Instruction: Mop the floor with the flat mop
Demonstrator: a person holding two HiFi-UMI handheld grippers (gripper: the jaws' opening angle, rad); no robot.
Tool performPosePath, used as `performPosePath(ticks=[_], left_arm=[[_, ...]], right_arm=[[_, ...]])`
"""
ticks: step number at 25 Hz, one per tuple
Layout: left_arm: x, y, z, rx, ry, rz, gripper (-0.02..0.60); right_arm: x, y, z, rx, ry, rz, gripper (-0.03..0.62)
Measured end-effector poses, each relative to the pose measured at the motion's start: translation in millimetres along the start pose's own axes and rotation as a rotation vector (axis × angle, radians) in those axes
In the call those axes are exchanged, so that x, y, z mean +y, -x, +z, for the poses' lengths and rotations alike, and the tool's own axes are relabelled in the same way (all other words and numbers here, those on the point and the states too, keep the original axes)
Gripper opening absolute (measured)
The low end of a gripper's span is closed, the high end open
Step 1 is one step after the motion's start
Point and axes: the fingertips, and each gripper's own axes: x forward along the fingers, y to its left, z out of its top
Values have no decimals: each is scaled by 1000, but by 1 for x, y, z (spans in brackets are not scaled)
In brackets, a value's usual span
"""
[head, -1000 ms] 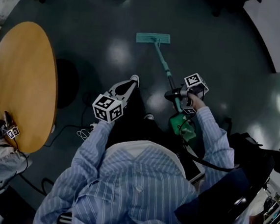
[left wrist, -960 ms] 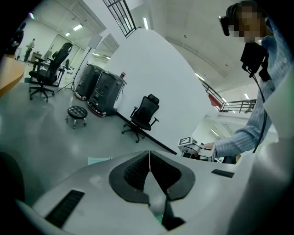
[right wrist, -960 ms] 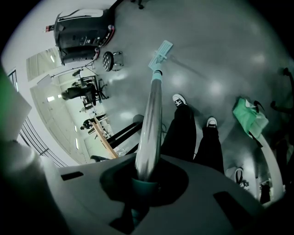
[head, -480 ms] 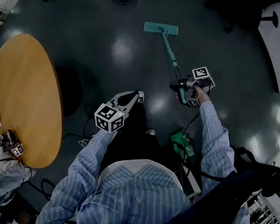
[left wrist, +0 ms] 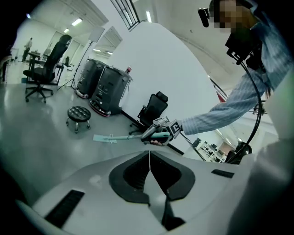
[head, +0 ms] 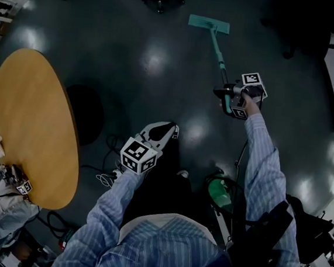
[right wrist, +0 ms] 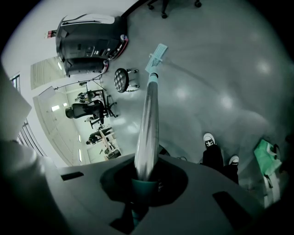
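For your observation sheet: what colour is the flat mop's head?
Teal; the mop head shows best in the head view.

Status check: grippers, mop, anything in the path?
Right gripper shut on mop handle; left gripper shut, empty. Mop head flat on floor ahead. Stool close left of it.

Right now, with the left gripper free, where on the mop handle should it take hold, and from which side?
Probably the bare shaft just ahead of the right gripper, from the person's left. It slants straight down to the mop head, and the left gripper sits shut on that side.
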Motion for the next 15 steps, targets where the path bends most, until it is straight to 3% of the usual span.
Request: performPosePath(ticks=[6,10,15], left_arm=[[27,8,-21,15,72,28,8],[35,16,-37,33,84,43,8],[40,13,-26,14,98,65,8]], right_arm=[[41,-29,62,-48,-3,37,25],[54,-42,83,-80,0,21,25],[71,-46,98,-99,0,20,25]])
